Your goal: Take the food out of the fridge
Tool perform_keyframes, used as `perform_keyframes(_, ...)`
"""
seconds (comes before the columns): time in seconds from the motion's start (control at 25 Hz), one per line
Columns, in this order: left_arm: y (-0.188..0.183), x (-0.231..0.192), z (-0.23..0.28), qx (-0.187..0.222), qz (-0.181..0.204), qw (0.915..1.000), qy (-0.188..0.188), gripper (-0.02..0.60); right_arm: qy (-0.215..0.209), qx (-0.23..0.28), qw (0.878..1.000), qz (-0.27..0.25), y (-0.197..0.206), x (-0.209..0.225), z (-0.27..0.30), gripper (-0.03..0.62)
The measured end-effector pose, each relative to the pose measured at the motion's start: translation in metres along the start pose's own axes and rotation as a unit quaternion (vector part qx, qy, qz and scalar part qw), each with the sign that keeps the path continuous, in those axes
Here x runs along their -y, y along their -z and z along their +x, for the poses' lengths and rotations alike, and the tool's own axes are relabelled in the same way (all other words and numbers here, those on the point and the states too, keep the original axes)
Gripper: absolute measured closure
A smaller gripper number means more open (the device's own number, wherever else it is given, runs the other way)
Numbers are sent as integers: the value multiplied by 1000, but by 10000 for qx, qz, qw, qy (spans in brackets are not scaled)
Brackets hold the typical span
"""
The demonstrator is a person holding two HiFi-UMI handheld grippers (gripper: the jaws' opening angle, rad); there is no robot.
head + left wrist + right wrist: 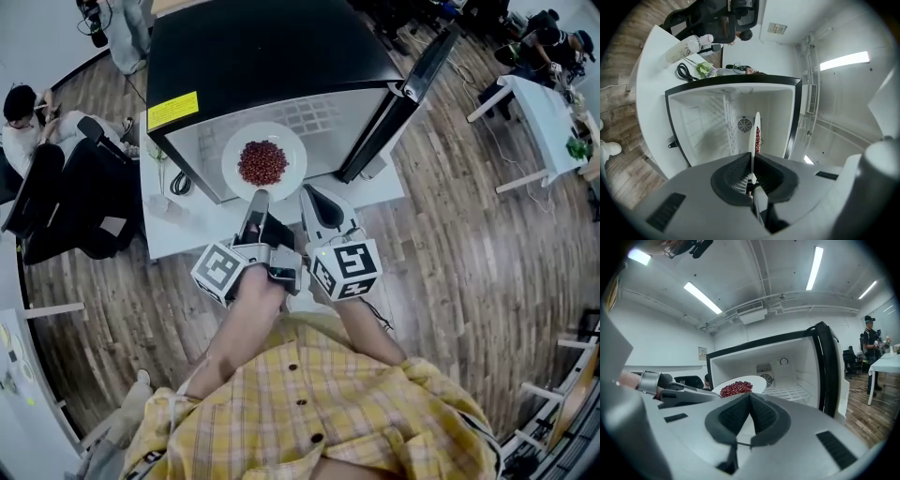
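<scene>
A white plate heaped with red beans hangs level at the open front of the small black fridge. My left gripper is shut on the plate's near rim. In the left gripper view the plate shows edge-on, pinched between the pads of the left gripper. My right gripper hovers just right of the plate, shut and empty. In the right gripper view its jaws meet, and the plate with the beans sits beyond them, the left gripper's fingers reaching it from the left.
The fridge stands on a white table with its door swung open to the right. A wire shelf lies inside. A bottle and a black cable lie beside the fridge. People sit at the left and stand at far right.
</scene>
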State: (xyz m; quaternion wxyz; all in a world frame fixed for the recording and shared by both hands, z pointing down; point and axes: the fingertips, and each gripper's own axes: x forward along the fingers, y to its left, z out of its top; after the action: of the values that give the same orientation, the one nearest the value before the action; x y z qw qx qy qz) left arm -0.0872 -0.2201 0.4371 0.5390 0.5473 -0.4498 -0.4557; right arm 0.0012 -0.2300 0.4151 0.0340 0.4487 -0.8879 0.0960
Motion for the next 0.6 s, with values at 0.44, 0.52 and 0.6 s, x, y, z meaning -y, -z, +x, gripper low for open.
perform_keyframes(0.44,0,8,-5,47,52,10000,-14,569,-3,-17,10000,-24,-5,-1,-5,586)
perform_keyframes(0.52,1,10,-6,43,53,10000,-4,569,11,-8,10000,-30,-6,0,-6,586)
perform_keyframes(0.6,1,11,-6,54,52,10000,12,569,12,5,10000,-45,-7,0,-7,586)
